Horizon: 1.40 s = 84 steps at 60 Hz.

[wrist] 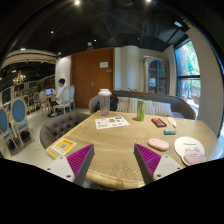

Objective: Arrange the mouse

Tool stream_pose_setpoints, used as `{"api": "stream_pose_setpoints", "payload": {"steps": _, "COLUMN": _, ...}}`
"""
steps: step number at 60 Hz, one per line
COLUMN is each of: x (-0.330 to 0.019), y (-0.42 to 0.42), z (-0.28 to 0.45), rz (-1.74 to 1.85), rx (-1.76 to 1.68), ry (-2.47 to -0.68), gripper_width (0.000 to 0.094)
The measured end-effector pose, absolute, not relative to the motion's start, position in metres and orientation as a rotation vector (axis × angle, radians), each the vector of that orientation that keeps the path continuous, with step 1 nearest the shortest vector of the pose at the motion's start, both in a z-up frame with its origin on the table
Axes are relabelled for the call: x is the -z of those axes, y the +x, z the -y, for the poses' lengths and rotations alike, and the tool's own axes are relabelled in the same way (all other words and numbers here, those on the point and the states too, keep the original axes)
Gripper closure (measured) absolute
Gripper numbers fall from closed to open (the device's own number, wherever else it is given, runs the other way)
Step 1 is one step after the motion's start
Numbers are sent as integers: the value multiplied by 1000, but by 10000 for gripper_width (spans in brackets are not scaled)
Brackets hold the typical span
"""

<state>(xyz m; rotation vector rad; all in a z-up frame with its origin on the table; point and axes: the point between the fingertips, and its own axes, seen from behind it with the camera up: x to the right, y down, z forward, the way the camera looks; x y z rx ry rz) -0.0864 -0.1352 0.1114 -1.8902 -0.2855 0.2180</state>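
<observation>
The wooden bench (120, 140) spreads ahead, carrying a white pad (188, 148) at its right edge and a paper sheet (111, 122) farther back. The hand-held gripper (112, 160) hangs wide open above it, its magenta pads (80, 158) touching nothing. The pink mouse (158, 144) lies ahead and right of the fingers, just beside the white pad.

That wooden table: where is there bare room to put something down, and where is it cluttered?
The table is bare just ahead of the open tongs, between the paper sheet and the pink mouse. It is crowded near the mouse: a white plate, a teal item, a green bottle.
</observation>
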Motion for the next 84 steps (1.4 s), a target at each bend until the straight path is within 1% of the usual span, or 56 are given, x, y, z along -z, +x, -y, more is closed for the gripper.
{"api": "stream_pose_setpoints", "payload": {"steps": 15, "x": -100, "y": -74, "z": 125, "rz": 268, "rx": -167, "ry": -1909, "gripper_width": 99}}
{"api": "stream_pose_setpoints", "payload": {"steps": 22, "x": -89, "y": -51, "z": 110, "rz": 250, "rx": -134, "ry": -1930, "gripper_width": 99}}
{"api": "stream_pose_setpoints", "payload": {"steps": 23, "x": -82, "y": -51, "z": 101, "rz": 241, "rx": -125, "ry": -1932, "gripper_width": 99}}
{"api": "stream_pose_setpoints", "payload": {"steps": 25, "x": -80, "y": -30, "z": 95, "rz": 225, "rx": -116, "ry": -1947, "gripper_width": 102}}
{"api": "stream_pose_setpoints", "payload": {"steps": 30, "x": -62, "y": -2, "z": 75, "rz": 173, "rx": -78, "ry": -1981, "gripper_width": 104}}
{"api": "stream_pose_setpoints", "payload": {"steps": 31, "x": -60, "y": 9, "z": 70, "rz": 163, "rx": -69, "ry": -1990, "gripper_width": 78}}
{"api": "stream_pose_setpoints", "payload": {"steps": 32, "x": -57, "y": 18, "z": 66, "rz": 152, "rx": -57, "ry": -1997, "gripper_width": 104}}
{"api": "stream_pose_setpoints", "payload": {"steps": 42, "x": -19, "y": 78, "z": 27, "rz": 109, "rx": 28, "ry": -2068, "gripper_width": 109}}
{"api": "stream_pose_setpoints", "payload": {"steps": 43, "x": -16, "y": 82, "z": 23, "rz": 106, "rx": 31, "ry": -2074, "gripper_width": 77}}
{"api": "stream_pose_setpoints", "payload": {"steps": 44, "x": -14, "y": 86, "z": 19, "rz": 101, "rx": 32, "ry": -2081, "gripper_width": 110}}
{"api": "stream_pose_setpoints", "payload": {"steps": 50, "x": 0, "y": 104, "z": -2, "rz": 75, "rx": 30, "ry": -2125, "gripper_width": 111}}
{"api": "stream_pose_setpoints", "payload": {"steps": 56, "x": 12, "y": 104, "z": -19, "rz": 87, "rx": -28, "ry": -2169, "gripper_width": 122}}
{"api": "stream_pose_setpoints", "payload": {"steps": 61, "x": 11, "y": 100, "z": -34, "rz": 54, "rx": -125, "ry": -2185, "gripper_width": 142}}
{"api": "stream_pose_setpoints", "payload": {"steps": 72, "x": 13, "y": 108, "z": -68, "rz": 88, "rx": -88, "ry": -2196, "gripper_width": 172}}
{"api": "stream_pose_setpoints", "payload": {"steps": 74, "x": 14, "y": 108, "z": -73, "rz": 79, "rx": -91, "ry": -2199, "gripper_width": 204}}
{"api": "stream_pose_setpoints", "payload": {"steps": 81, "x": 14, "y": 114, "z": -89, "rz": 52, "rx": -73, "ry": -2199, "gripper_width": 368}}
{"api": "stream_pose_setpoints", "payload": {"steps": 84, "x": 14, "y": 114, "z": -91, "rz": 39, "rx": -67, "ry": -2200, "gripper_width": 380}}
